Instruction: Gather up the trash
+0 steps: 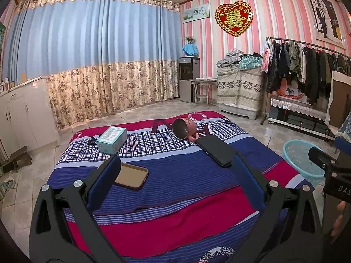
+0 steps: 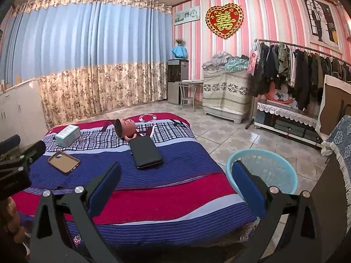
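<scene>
Blue pads parted wide on the left hand-held gripper (image 1: pixel 175 176), empty, hovering over the striped bed (image 1: pixel 175 214). Seen from the left wrist: teal-and-white box (image 1: pixel 112 139) at 11 o'clock, tan phone case (image 1: pixel 131 175) just beside the left pad, tipped pink mug (image 1: pixel 185 129) at 12, black wallet-like case (image 1: pixel 216 150) touching the mug's handle at 1, pale blue basket (image 1: pixel 303 161) on the floor at 3. "DAS" legible on the other tool's body at the right edge; print on the box too small to read.

Seen from the right wrist: right hand-held gripper (image 2: pixel 175 180) likewise spread and empty, basket (image 2: pixel 263 171) behind its right pad at 2 o'clock, seemingly empty, box (image 2: pixel 67 135) at 10. Red heart (image 2: pixel 224 21) with a gold double-happiness character on the wall.

Judged stage: between grasps, nothing held. Likeliest trash: the box, though uncertain. Fits both sorting ahead and sorting over.
</scene>
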A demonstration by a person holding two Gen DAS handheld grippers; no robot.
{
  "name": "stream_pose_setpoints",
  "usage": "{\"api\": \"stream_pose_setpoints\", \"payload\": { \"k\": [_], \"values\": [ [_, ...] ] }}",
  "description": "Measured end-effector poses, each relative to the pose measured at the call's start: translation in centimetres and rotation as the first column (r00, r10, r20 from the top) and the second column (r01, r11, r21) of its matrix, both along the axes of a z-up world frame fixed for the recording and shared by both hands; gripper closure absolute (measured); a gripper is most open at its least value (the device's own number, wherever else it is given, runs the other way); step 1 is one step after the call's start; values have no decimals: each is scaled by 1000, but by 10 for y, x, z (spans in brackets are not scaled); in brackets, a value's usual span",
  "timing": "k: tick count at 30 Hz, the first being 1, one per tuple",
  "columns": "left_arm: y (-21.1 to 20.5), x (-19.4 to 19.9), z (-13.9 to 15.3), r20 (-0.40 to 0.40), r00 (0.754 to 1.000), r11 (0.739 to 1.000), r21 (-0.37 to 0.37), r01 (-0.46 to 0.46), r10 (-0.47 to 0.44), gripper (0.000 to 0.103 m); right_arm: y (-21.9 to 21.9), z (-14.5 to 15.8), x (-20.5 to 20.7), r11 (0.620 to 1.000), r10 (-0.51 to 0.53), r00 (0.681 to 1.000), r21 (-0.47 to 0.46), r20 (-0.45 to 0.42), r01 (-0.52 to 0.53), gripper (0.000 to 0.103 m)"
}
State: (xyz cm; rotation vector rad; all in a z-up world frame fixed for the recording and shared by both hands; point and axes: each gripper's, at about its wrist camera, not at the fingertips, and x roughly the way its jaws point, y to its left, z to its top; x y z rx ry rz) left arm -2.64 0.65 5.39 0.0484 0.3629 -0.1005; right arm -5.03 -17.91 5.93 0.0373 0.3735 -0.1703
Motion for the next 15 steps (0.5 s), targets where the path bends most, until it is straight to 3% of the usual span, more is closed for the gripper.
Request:
{"api": "stream_pose_setpoints", "payload": {
  "k": [15],
  "values": [
    [2, 10, -7, -25, 1000, 1000, -18, 13, -13, 5, 3, -2, 3, 1000, 6, 1000, -24, 3, -6, 4]
  ]
}}
